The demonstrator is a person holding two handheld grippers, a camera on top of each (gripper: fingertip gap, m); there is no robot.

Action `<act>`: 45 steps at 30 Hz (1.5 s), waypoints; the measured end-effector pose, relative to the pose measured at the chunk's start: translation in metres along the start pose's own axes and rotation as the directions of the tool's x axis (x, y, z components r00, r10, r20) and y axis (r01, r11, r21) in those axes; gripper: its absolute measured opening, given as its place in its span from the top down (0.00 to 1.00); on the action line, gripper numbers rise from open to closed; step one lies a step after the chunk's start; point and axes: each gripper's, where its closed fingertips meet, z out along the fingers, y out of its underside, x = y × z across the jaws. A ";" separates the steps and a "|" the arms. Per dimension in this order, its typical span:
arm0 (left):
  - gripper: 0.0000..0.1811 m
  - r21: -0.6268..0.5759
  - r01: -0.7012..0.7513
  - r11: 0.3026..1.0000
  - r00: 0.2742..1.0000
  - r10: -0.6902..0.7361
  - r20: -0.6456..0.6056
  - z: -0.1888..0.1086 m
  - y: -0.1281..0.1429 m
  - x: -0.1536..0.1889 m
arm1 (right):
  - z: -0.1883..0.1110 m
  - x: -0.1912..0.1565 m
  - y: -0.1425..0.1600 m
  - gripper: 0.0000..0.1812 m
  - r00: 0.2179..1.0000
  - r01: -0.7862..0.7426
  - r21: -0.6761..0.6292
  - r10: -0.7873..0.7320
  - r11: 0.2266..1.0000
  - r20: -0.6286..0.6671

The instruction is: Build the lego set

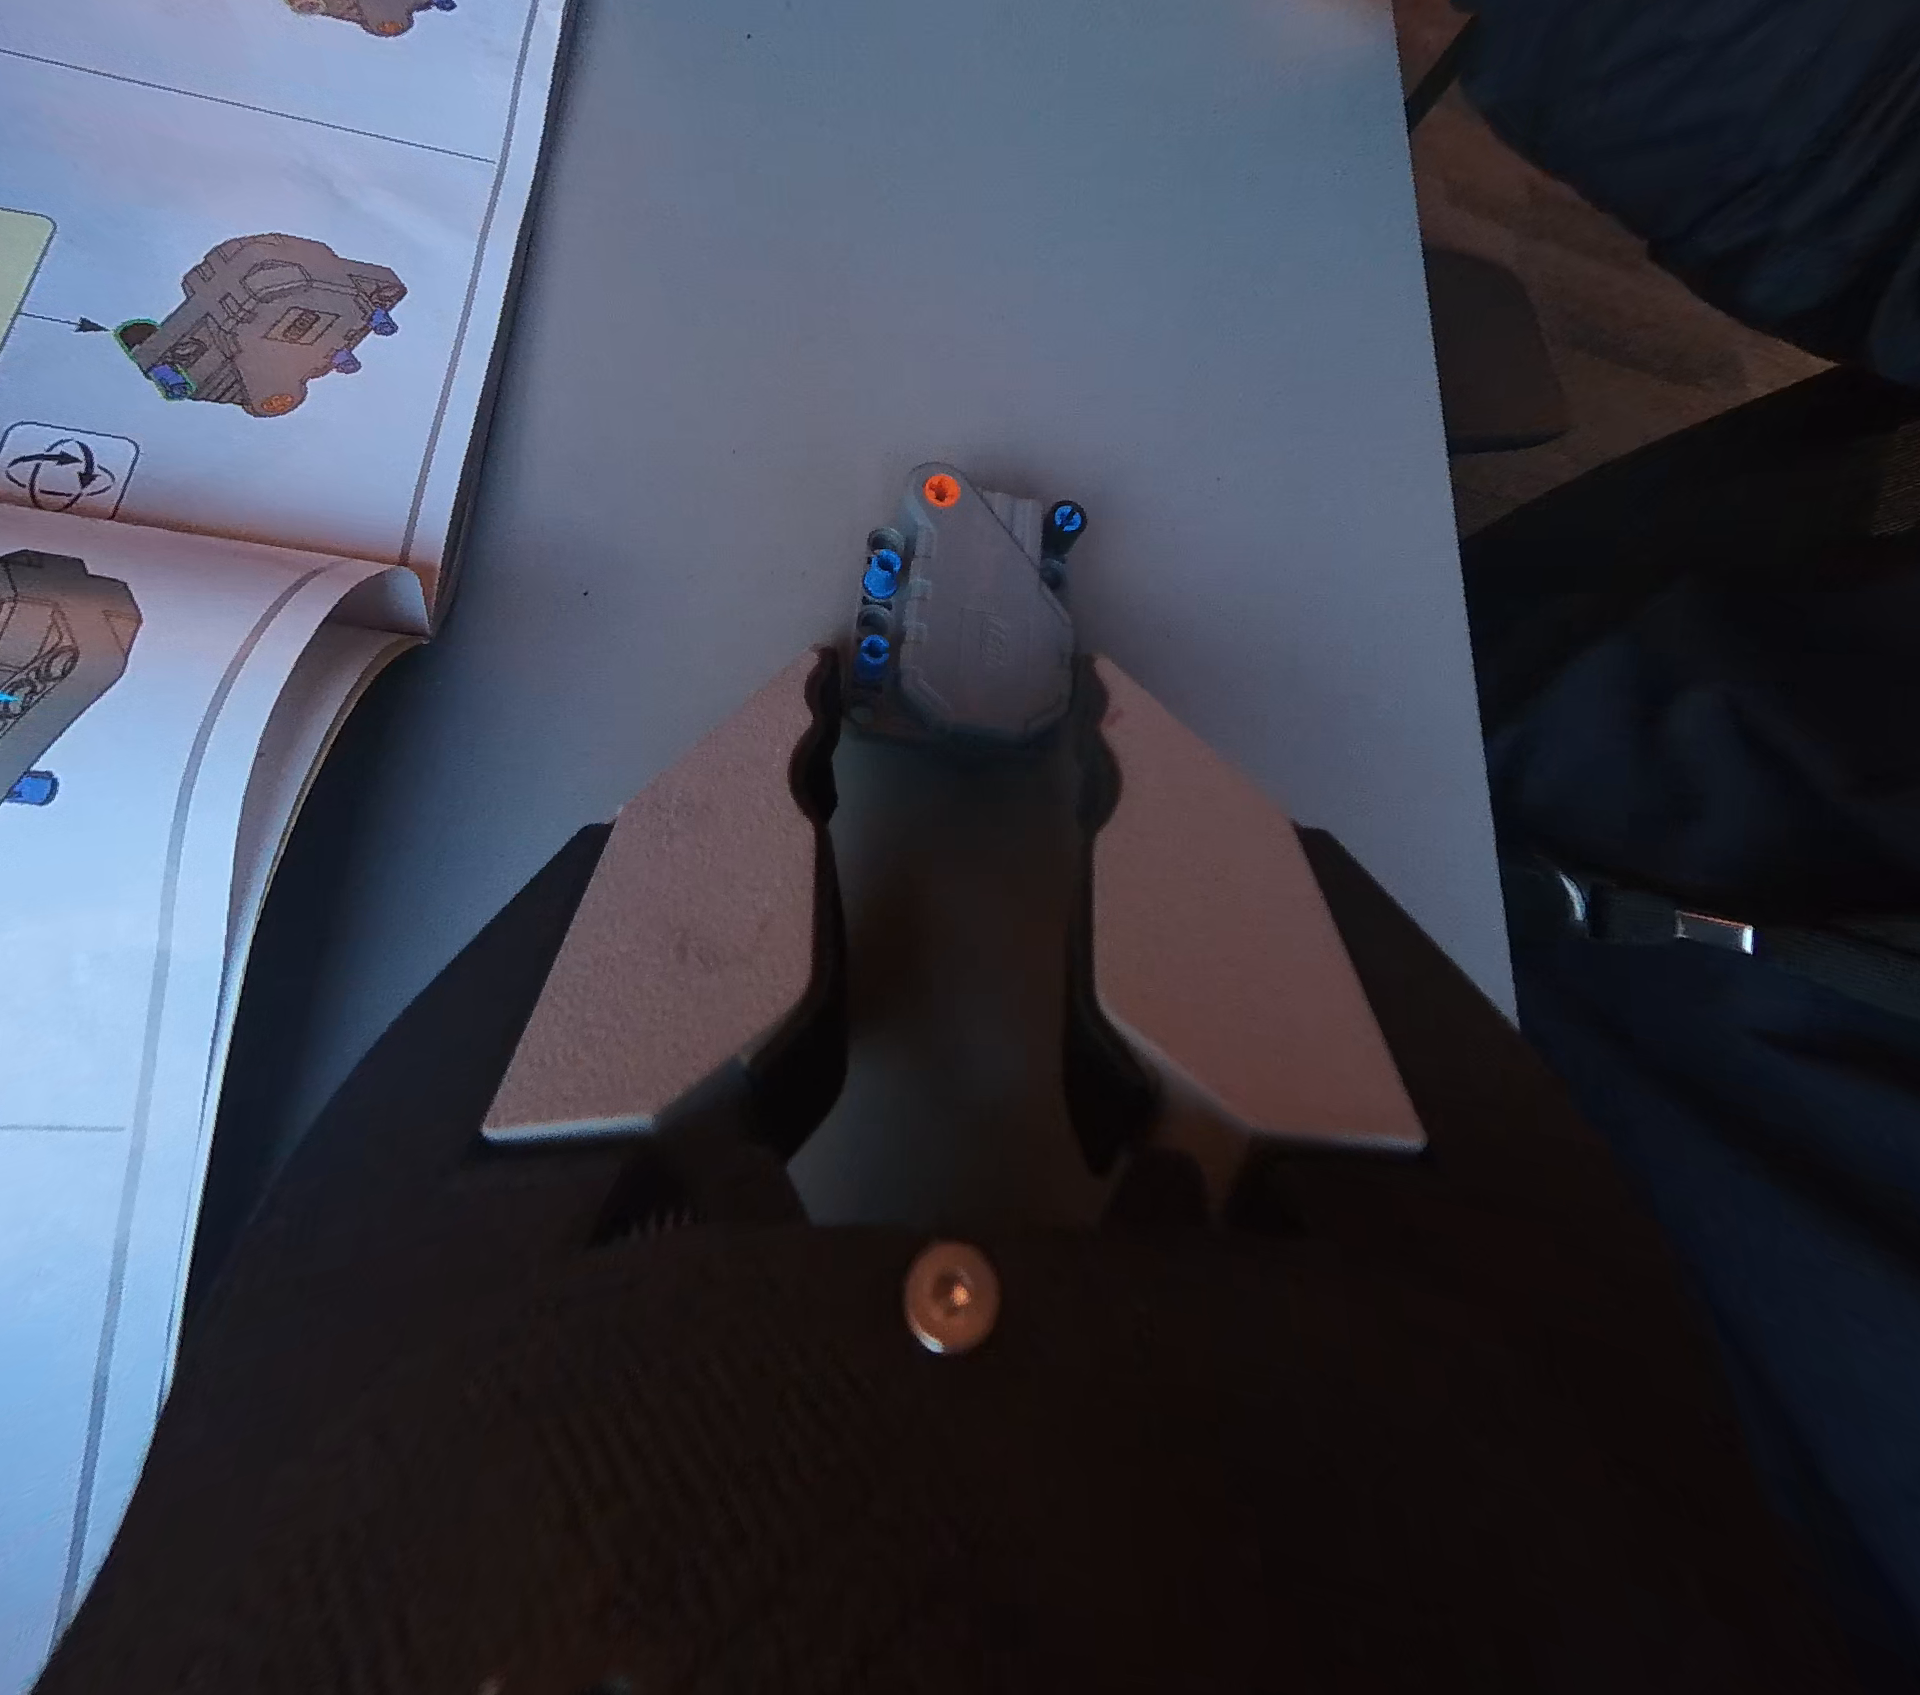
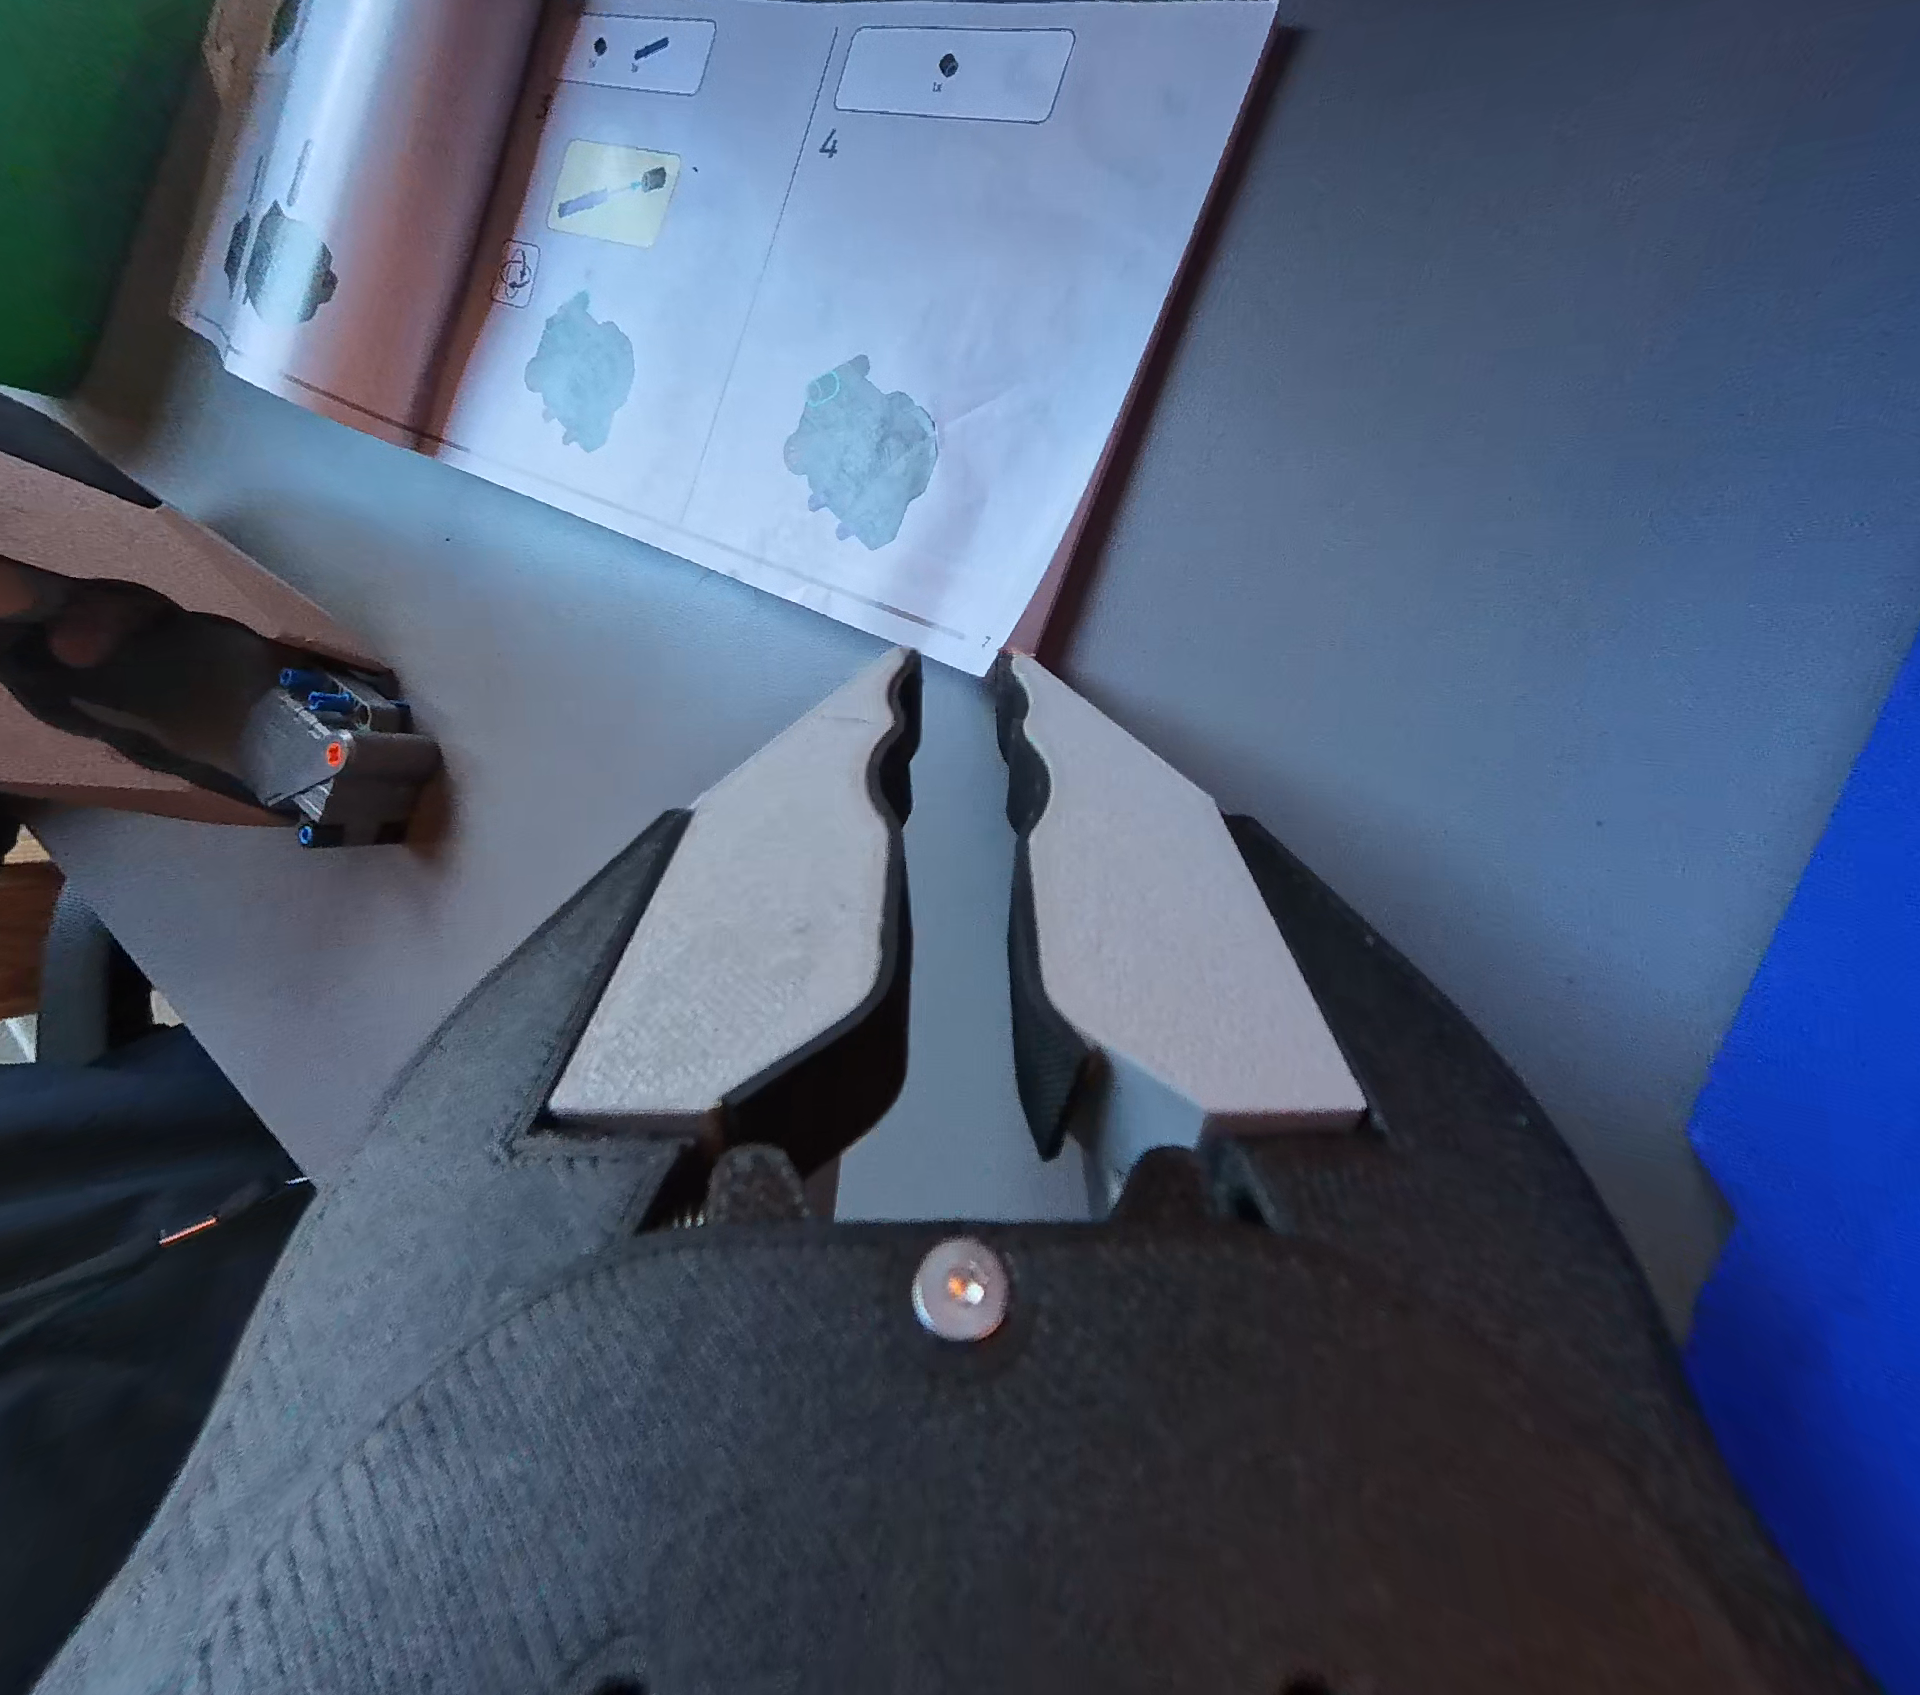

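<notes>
Clamped at its fingertips, the left gripper point(image 1: 956, 700) holds the grey lego assembly point(image 1: 971, 606) on the grey table point(image 1: 935, 191), instruction booklet point(image 2: 831, 315) nearby, while the right gripper point(image 2: 958, 689) hangs slightly parted, empty.

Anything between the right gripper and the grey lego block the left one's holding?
Nothing visible. The right gripper is open and empty; only bare grey table lies between it and the grey lego motor block with blue pins held by the left gripper. The open instruction booklet lies farther back.
</notes>
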 end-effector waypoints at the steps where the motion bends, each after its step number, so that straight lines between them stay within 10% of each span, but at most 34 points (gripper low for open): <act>1: 0.77 0.000 0.000 1.000 1.000 0.000 0.000 0.000 0.000 0.000 | 0.000 0.000 -0.001 0.96 1.000 0.003 0.002 -0.003 1.000 -0.003; 13: 0.77 -0.001 -0.002 1.000 1.000 0.002 -0.001 0.000 0.000 0.000 | -0.003 -0.007 -0.011 1.00 0.995 0.082 0.023 -0.081 0.996 -0.050; 22: 0.77 0.000 0.000 1.000 1.000 0.000 -0.004 0.000 0.000 0.001 | -0.006 -0.111 -0.063 1.00 0.947 0.275 0.181 -0.299 0.944 0.118; 28: 0.77 -0.003 -0.010 1.000 1.000 0.010 -0.006 0.001 0.001 0.003 | 0.055 -0.226 -0.068 1.00 0.776 0.424 0.158 -0.448 0.892 0.444; 35: 0.77 -0.010 -0.025 1.000 0.999 0.025 -0.024 0.002 0.002 0.009 | 0.133 -0.249 -0.020 1.00 0.691 0.573 -0.051 -0.448 0.818 0.568; 45: 0.77 -0.012 -0.029 1.000 0.999 0.028 -0.040 0.003 0.002 0.013 | 0.070 -0.261 -0.096 0.87 0.627 0.510 0.316 -0.597 0.800 0.500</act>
